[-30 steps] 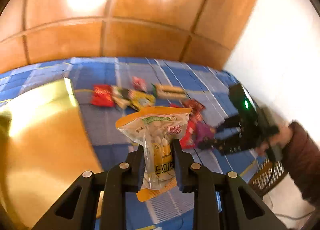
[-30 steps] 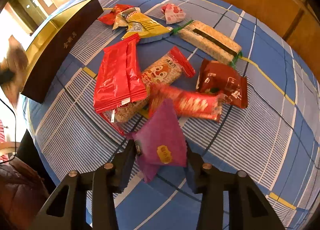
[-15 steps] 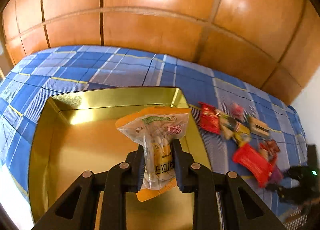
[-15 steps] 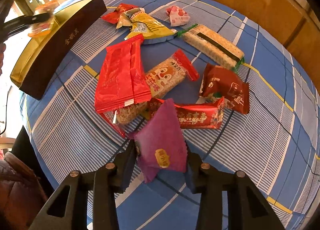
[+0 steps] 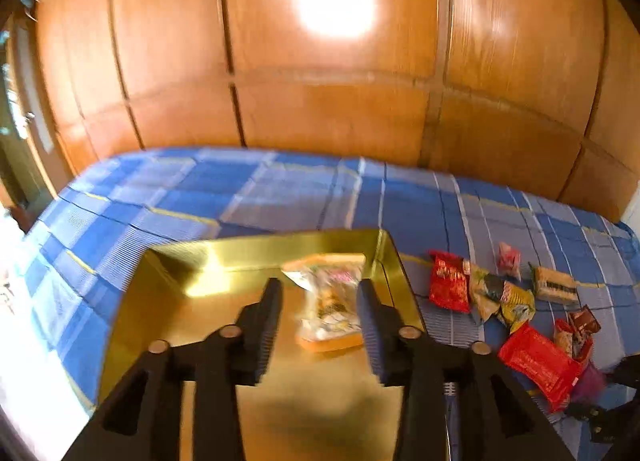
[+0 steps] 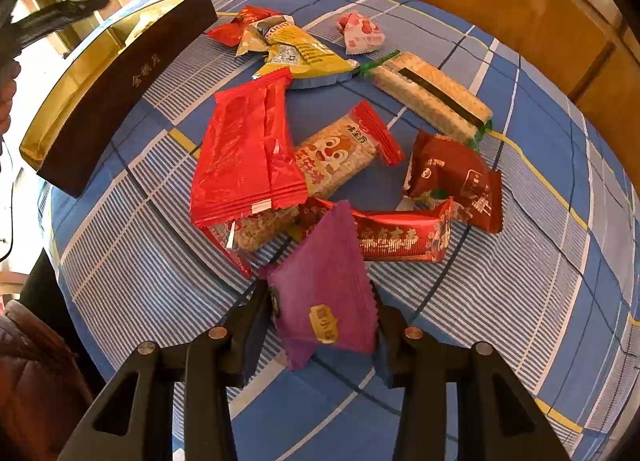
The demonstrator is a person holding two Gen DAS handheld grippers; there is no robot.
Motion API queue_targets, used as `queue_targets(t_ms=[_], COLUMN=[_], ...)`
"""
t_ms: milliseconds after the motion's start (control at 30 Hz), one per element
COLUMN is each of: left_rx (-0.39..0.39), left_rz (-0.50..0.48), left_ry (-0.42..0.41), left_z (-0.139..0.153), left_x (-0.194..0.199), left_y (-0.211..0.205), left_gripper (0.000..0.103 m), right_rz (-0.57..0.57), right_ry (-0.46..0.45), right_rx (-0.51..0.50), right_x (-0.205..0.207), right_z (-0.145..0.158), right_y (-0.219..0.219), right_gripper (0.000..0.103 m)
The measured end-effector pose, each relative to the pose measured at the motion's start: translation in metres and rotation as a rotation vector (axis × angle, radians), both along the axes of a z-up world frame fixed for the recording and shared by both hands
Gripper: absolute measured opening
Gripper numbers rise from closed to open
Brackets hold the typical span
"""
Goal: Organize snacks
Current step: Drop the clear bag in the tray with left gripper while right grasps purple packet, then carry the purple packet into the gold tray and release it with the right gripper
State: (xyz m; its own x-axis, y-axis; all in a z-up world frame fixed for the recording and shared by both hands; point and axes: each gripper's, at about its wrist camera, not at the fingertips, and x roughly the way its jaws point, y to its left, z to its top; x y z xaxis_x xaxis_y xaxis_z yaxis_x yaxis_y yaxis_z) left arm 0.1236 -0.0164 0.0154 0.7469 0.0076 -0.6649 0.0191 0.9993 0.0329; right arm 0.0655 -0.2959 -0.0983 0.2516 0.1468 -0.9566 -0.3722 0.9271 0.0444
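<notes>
Nut pouch (image 5: 327, 303) sits blurred between left gripper (image 5: 318, 315) jaws, which are opening, pads clear, above gold box (image 5: 168, 301). Let it drop, then back straight off (don't clip the rim). Right gripper (image 6: 320, 321) pinches purple packet (image 6: 324, 285) over the pile; bring it to box next.

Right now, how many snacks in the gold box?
1. The orange-edged clear packet, blurred, sits toward the far right corner of the gold box, between the opening left tongs, pads clear of it. The tongs hide the near floor, so more may be hidden.
</notes>
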Motion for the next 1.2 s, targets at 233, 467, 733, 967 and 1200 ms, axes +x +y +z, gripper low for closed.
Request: queue_targets(t_ms=[233, 467, 733, 967, 1200], left_rx=[0.028, 0.049, 0.026, -0.003, -0.041], left_rz=[0.099, 0.216, 0.266, 0.255, 0.224], left_ry=[-0.136, -0.179, -0.173, -0.155, -0.094], left_z=[0.032, 0.045, 0.043, 0.036, 0.011], left_x=[-0.050, -0.083, -0.096, -0.098, -0.098], left_y=[0.020, 0.048, 0.074, 0.082, 0.087], left_gripper=[0.056, 0.064, 0.066, 0.067, 0.072], right_rz=[0.013, -0.011, -0.099, -0.169, -0.180], right_ry=[-0.035, -0.046, -0.067, -0.105, -0.175], right_rx=[-0.024, -0.028, -0.030, 0.010, 0.071], right_x=[-0.007, -0.015, -0.028, -0.048, -0.048], right_z=[-0.001, 0.001, 0.008, 0.028, 0.064], right_y=[0.007, 0.015, 0.018, 0.018, 0.028], right_gripper=[0.043, 0.035, 0.030, 0.028, 0.028])
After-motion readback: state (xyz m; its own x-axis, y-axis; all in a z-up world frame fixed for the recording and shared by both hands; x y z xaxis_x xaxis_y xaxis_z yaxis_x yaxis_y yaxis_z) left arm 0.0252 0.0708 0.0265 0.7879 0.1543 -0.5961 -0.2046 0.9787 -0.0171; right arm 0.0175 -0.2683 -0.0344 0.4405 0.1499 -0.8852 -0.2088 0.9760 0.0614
